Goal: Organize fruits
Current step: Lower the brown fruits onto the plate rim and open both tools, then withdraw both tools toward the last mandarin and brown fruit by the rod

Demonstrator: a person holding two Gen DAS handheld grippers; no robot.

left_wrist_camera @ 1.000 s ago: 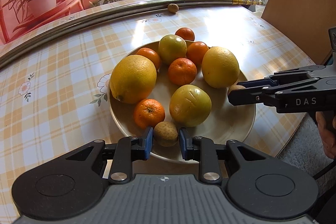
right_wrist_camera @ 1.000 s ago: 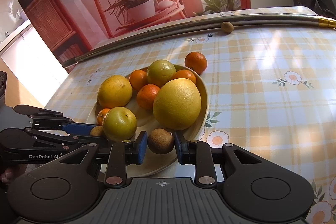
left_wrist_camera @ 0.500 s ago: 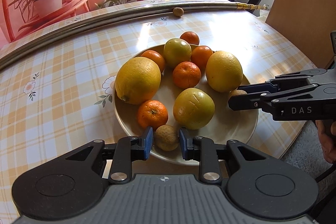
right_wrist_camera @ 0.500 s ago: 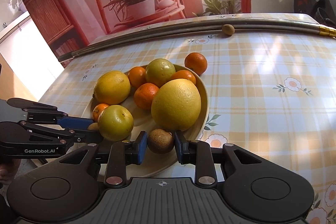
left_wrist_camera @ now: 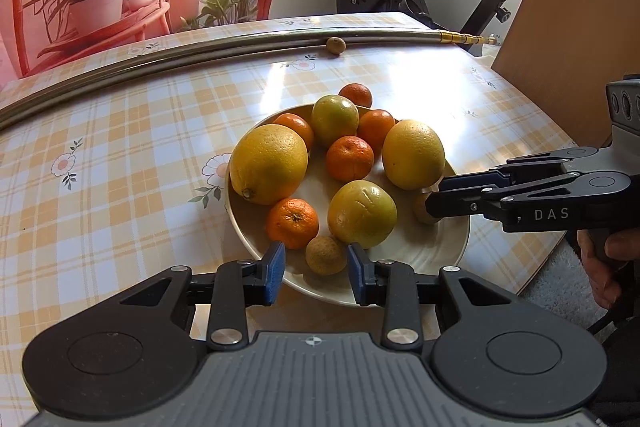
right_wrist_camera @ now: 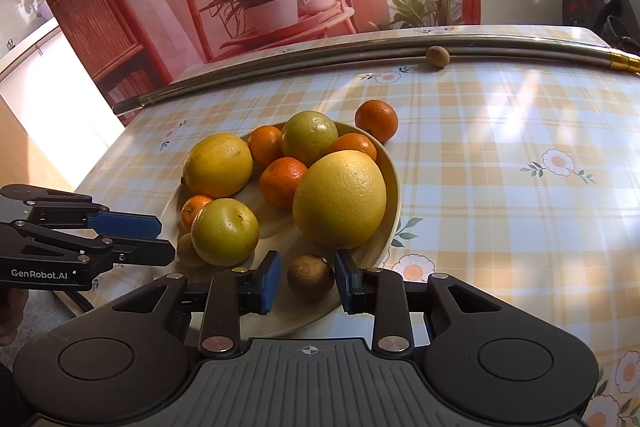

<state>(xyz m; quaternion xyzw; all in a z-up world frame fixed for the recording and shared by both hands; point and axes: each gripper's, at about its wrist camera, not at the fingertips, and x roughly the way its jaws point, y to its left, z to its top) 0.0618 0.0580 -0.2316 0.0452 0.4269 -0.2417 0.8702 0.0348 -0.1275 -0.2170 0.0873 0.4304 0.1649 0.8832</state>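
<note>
A cream plate (left_wrist_camera: 440,259) holds two big yellow citrus, two greenish ones and several mandarins. A small brown fruit (left_wrist_camera: 326,255) lies on the plate's near rim between the blue pads of my left gripper (left_wrist_camera: 317,273). Its jaws are opening, with a gap on the left side. In the right wrist view another small brown fruit (right_wrist_camera: 310,275) rests on the plate (right_wrist_camera: 396,187) between the pads of my right gripper (right_wrist_camera: 308,281). Those jaws are opening too, with a gap on each side. The right gripper (left_wrist_camera: 432,203) reaches in from the right.
One mandarin (left_wrist_camera: 356,95) sits on the checked tablecloth just behind the plate. A third small brown fruit (left_wrist_camera: 335,45) lies against a metal pole (left_wrist_camera: 160,61) along the table's back. The table edge and a wooden panel (left_wrist_camera: 580,27) are on the right.
Both pairs of pads were pressed on their small brown fruit; now they stand apart from it, the fruits resting on the plate. The left gripper has drawn back a little.
</note>
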